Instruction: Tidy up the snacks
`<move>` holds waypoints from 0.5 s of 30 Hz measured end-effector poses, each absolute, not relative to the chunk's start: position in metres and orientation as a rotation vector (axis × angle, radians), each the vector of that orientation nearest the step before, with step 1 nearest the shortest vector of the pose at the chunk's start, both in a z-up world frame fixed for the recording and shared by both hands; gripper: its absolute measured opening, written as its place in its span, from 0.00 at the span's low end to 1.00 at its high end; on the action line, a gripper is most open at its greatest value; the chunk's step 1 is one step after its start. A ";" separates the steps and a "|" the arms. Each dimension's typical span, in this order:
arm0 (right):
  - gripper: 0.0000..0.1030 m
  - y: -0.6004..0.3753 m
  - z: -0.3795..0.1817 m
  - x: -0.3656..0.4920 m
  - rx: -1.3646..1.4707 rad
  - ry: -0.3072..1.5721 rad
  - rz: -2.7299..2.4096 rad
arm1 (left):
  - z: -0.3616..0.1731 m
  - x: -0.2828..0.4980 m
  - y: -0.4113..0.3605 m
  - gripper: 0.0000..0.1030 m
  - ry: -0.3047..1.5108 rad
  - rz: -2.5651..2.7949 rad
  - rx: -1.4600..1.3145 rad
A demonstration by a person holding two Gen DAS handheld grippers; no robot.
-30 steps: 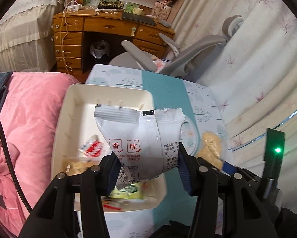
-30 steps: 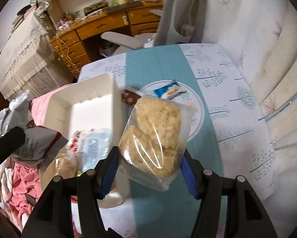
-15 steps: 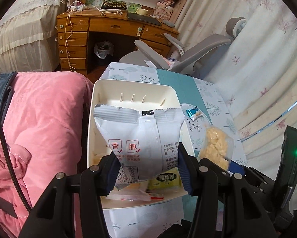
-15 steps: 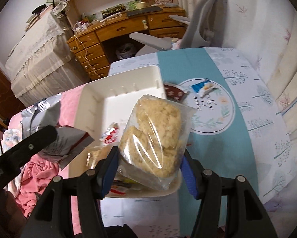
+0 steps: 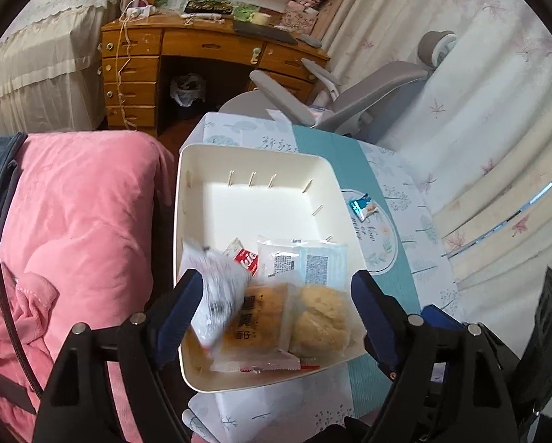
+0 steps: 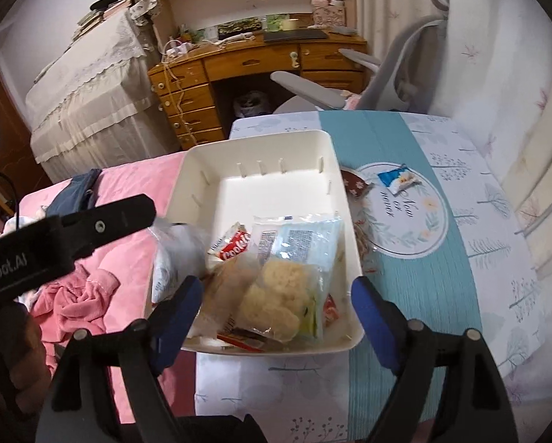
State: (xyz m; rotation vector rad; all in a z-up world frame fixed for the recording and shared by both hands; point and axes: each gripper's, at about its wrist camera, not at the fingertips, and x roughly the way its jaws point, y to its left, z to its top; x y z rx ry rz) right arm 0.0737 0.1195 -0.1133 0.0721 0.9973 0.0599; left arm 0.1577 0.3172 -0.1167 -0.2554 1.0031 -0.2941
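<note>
Left wrist view: both grippers, left (image 5: pixel 277 304) and right (image 6: pixel 277 304), now spread, packets just dropped into bin (image 5: pixel 253 155); two snacks left.

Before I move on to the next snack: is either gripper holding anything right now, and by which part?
Nothing is held. Both the left gripper and right gripper are open above the cream plastic bin, with the snack packets lying inside.

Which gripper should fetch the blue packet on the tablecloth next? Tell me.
Right, probably. Both grippers hang open over the white bin, but the blue packet lies past the bin's right wall, on the right gripper's side. The left gripper sits toward the pink blanket.
</note>
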 end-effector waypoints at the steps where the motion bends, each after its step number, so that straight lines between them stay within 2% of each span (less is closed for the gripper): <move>1: 0.81 0.118 -0.114 0.072 0.074 0.997 0.053 | -0.119 0.158 0.316 0.79 1.013 -0.291 -0.260; 15: 0.81 0.092 -0.139 0.044 0.118 1.031 -0.032 | -0.134 0.157 0.294 0.79 1.086 -0.277 -0.239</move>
